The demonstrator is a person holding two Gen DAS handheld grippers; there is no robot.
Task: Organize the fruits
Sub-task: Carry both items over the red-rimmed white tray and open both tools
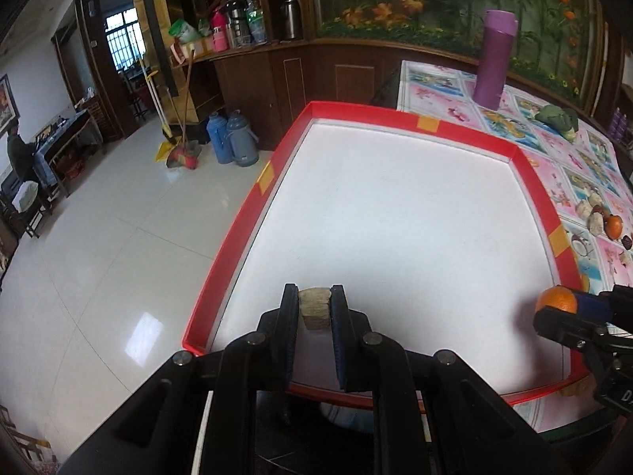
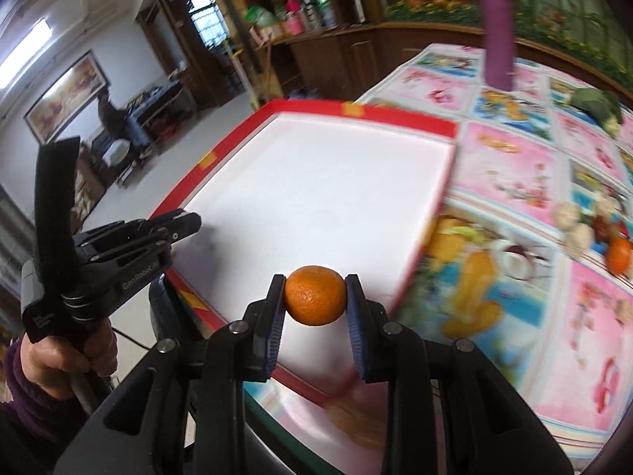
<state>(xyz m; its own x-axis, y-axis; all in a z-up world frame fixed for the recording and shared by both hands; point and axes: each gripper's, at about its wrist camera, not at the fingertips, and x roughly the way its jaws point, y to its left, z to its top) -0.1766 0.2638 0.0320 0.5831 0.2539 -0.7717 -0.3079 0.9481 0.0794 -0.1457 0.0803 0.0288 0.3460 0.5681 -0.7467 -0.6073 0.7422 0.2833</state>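
My left gripper [image 1: 314, 308] is shut on a small tan, walnut-like piece [image 1: 314, 310], held over the near left part of a white tray with a red rim [image 1: 403, 116]. My right gripper [image 2: 315, 297] is shut on an orange mandarin [image 2: 315, 295], above the tray's near right edge [image 2: 425, 245]. In the left wrist view the mandarin [image 1: 556, 300] and the right gripper show at the right edge. The left gripper [image 2: 186, 225] appears at the left of the right wrist view, held by a hand [image 2: 59, 360] in a purple sleeve.
A pile of fruits and nuts [image 1: 605, 219] lies on the flowered tablecloth [image 1: 585, 166] right of the tray, also seen as the pile [image 2: 597, 229]. A purple bottle [image 1: 494, 59] and a green vegetable [image 1: 558, 116] stand farther back. The floor drops off left of the tray.
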